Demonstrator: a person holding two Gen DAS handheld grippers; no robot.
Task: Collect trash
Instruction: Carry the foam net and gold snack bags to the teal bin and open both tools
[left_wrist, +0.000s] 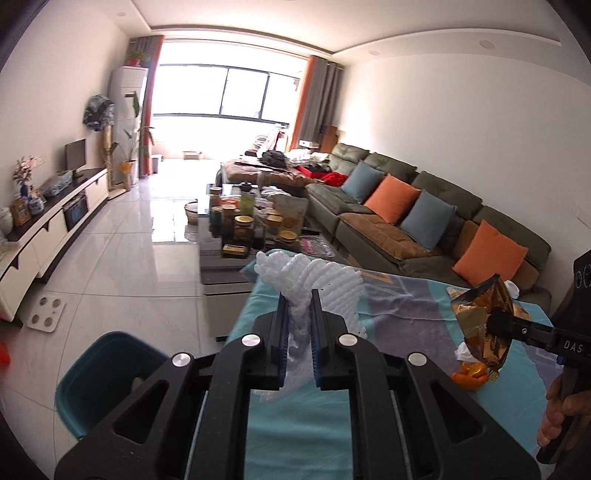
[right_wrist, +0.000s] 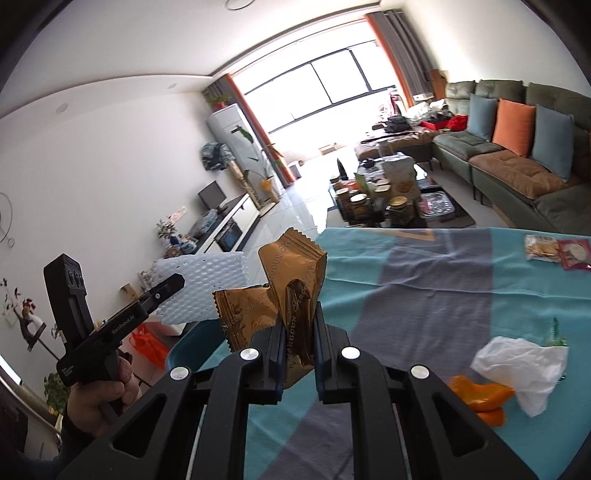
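From the left wrist, the left gripper (left_wrist: 298, 295) stands clamped on a white foam fruit net (left_wrist: 314, 280); the net is pinched between the two blue-lined fingers (left_wrist: 281, 325) and fans out above and to the right of the tips, its lower end trailing down between the jaws; it is soft, ribbed and lattice-like, crumpled into a twist. Below it lies the table (left_wrist: 399, 325) under a cloth of turquoise and grey-lilac bands, slightly wrinkled; left of the table's edge, down on the floor, sits a teal plastic bin (left_wrist: 92, 373) with rounded corners. At the right edge the right gripper (left_wrist: 493, 321) reaches in sideways, closed on a crinkled gold foil wrapper (left_wrist: 480, 317) held above the cloth; a hand (left_wrist: 554, 417) wraps the black handle beneath it; orange peel (left_wrist: 469, 373) lies on the cloth just under the wrapper, a crumpled white tissue (left_wrist: 463, 350) beside it.

From the right wrist, the right gripper (right_wrist: 298, 310) holds the gold foil wrapper (right_wrist: 291, 280) tightly between its fingers (right_wrist: 317, 332); the wrapper rises above the tips, glossy, creased, with a zigzag-cut top edge, and a second flap juts left. Farther left the left gripper (right_wrist: 177, 282) points up and right, gripping the white foam fruit net (right_wrist: 207, 284); the left hand (right_wrist: 99, 398) grasps its handle from below. The teal plastic bin's (right_wrist: 188, 350) rim shows beside the table (right_wrist: 424, 295) edge, below both held pieces. On the cloth at right lie the orange peel (right_wrist: 480, 398), curled and bright, touching the crumpled white tissue (right_wrist: 521, 365); two sealed snack packets (right_wrist: 557, 251) lie well apart near the far edge.
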